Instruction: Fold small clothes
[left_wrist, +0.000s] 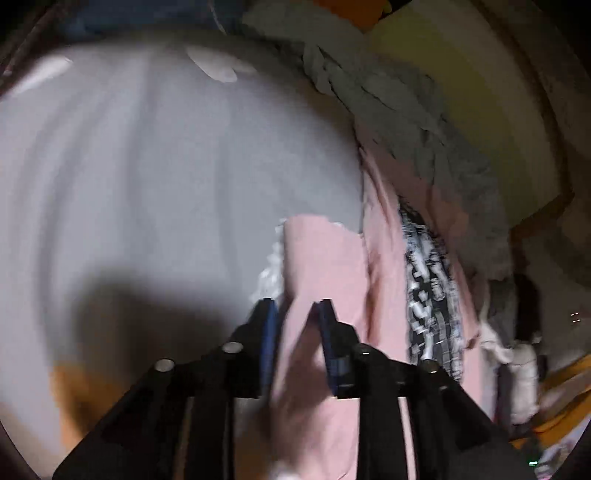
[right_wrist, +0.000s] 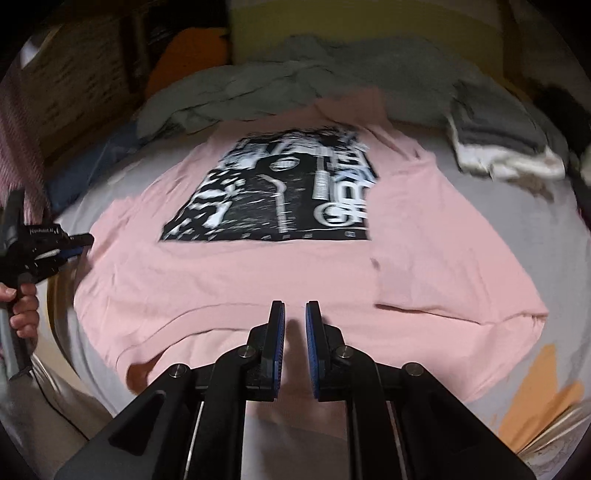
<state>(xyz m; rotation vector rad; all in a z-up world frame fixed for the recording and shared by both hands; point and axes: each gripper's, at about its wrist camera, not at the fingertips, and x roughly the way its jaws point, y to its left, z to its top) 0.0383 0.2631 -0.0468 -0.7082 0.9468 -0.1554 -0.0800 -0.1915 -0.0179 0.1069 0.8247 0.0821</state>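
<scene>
One fold looks done on the pink shirt (right_wrist: 258, 269): its side at 3 o'clock in the right wrist view lies turned inward, covering the edge of the black-and-white print (right_wrist: 280, 192). Shirt spread print-up on a grey sheet (right_wrist: 546, 236), probably a bed; cannot tell the surface beneath. Left gripper (left_wrist: 295, 310) has pink fabric between its blue pads, jaws narrowed on a bunched edge at the shirt's 9 o'clock side; the frame is motion-blurred, so a firm pinch is likely but not certain. Same gripper shows at 9 o'clock in the right wrist view, at the shirt's edge, a hand on its handle. Right gripper (right_wrist: 295, 314) hovers over the hem at 6 o'clock, jaws slightly apart with only a narrow gap, nothing visibly held. At 12 o'clock a grey garment (right_wrist: 258, 92) lies crumpled, touching the shirt's far edge. At 2 o'clock a small stack of clothes (right_wrist: 506, 147), grey and white, appears already folded. Judgement: early-middle of this shirt. Left side fold still to come, then the lengthwise fold. Grey garment at least remains after.
</scene>
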